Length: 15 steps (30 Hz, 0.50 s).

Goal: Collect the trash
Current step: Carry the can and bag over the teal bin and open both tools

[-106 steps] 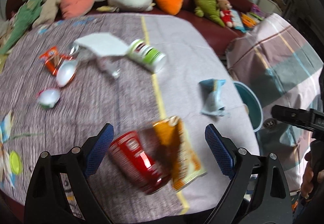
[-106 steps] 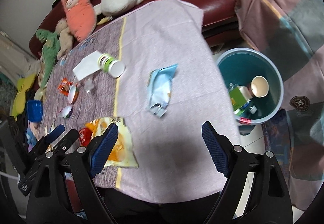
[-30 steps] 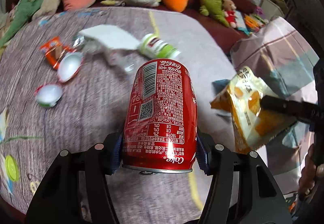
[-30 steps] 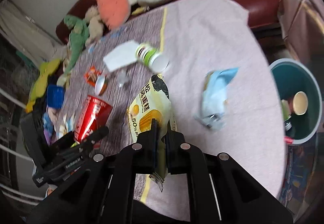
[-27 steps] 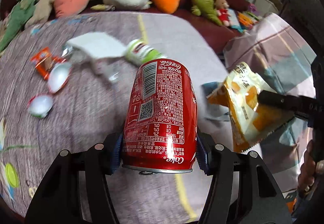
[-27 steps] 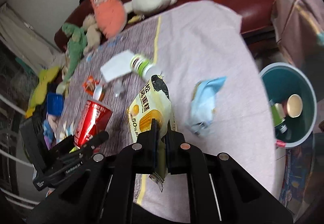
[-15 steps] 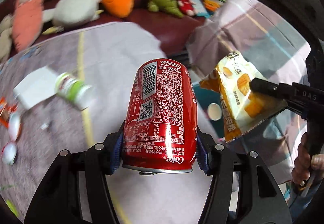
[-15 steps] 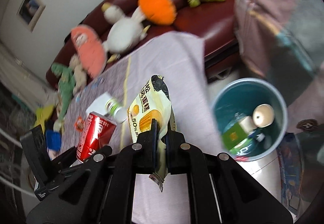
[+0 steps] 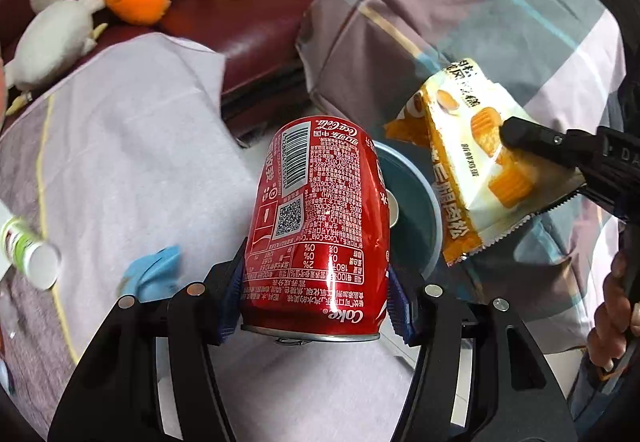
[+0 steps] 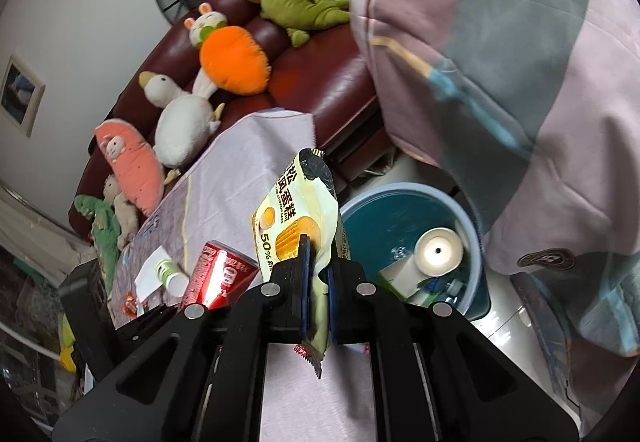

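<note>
My left gripper [image 9: 316,302] is shut on a red Coca-Cola can [image 9: 316,218] and holds it in the air over the table's right edge, just short of the teal trash bin [image 9: 420,210]. My right gripper [image 10: 316,274] is shut on a yellow snack bag [image 10: 300,218], held up left of the bin [image 10: 372,218]. The bin stands on the floor and holds a paper cup [image 10: 438,252] and other trash. The snack bag [image 9: 468,170] and the right gripper's fingers [image 9: 552,146] also show in the left wrist view. The can [image 10: 218,276] shows in the right wrist view.
On the purple tablecloth [image 9: 132,162] lie a blue wrapper [image 9: 154,274] and a green-and-white bottle [image 9: 28,250]. A dark red sofa [image 10: 304,70] with plush toys stands behind. A plaid blanket [image 10: 520,62] hangs over the bin's far side.
Both grippers have swung right from over the table toward the bin, each carrying its load. The bin is now closer in both views.
</note>
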Each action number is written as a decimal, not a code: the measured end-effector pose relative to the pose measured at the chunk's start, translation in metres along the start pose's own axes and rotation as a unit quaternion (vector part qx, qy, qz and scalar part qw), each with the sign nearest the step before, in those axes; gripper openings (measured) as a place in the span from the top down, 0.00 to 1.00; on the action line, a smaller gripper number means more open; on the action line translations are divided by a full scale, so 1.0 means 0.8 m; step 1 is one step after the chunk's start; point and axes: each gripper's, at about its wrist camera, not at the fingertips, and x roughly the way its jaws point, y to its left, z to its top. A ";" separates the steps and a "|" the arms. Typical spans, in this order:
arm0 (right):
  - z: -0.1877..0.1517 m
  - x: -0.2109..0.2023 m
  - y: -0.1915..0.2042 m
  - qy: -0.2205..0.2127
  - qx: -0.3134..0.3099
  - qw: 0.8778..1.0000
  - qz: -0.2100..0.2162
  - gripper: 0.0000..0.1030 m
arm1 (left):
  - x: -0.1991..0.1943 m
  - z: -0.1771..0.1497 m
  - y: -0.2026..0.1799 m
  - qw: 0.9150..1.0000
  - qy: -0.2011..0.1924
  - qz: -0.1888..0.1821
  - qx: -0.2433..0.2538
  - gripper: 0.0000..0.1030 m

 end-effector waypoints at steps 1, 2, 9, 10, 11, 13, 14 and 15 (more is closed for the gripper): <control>0.002 0.001 -0.006 0.000 0.002 1.000 -0.003 0.93 | 0.007 0.003 -0.003 1.000 0.004 0.000 0.002 0.42; 0.004 0.003 -0.008 0.000 0.003 1.000 -0.005 0.93 | 0.015 0.007 -0.004 1.000 0.007 0.000 0.004 0.42; 0.013 0.013 -0.035 0.006 0.018 1.000 -0.020 0.93 | 0.061 0.029 -0.018 1.000 0.028 0.000 0.013 0.41; 0.013 0.014 -0.038 0.007 0.019 1.000 -0.022 0.93 | 0.065 0.031 -0.021 1.000 0.028 0.002 0.015 0.41; 0.013 0.015 -0.040 0.007 0.021 0.999 -0.025 0.93 | 0.069 0.033 -0.022 0.999 0.028 0.005 0.016 0.38; 0.013 0.018 -0.042 0.010 0.021 0.999 -0.030 0.93 | 0.074 0.034 -0.022 0.999 0.027 0.009 0.015 0.28; 0.013 0.019 -0.042 0.011 0.021 0.999 -0.031 0.93 | 0.075 0.034 -0.020 1.000 0.024 0.013 0.013 0.25; 0.013 0.021 -0.042 0.012 0.020 0.999 -0.032 0.93 | 0.076 0.034 -0.018 1.000 0.022 0.012 0.011 0.24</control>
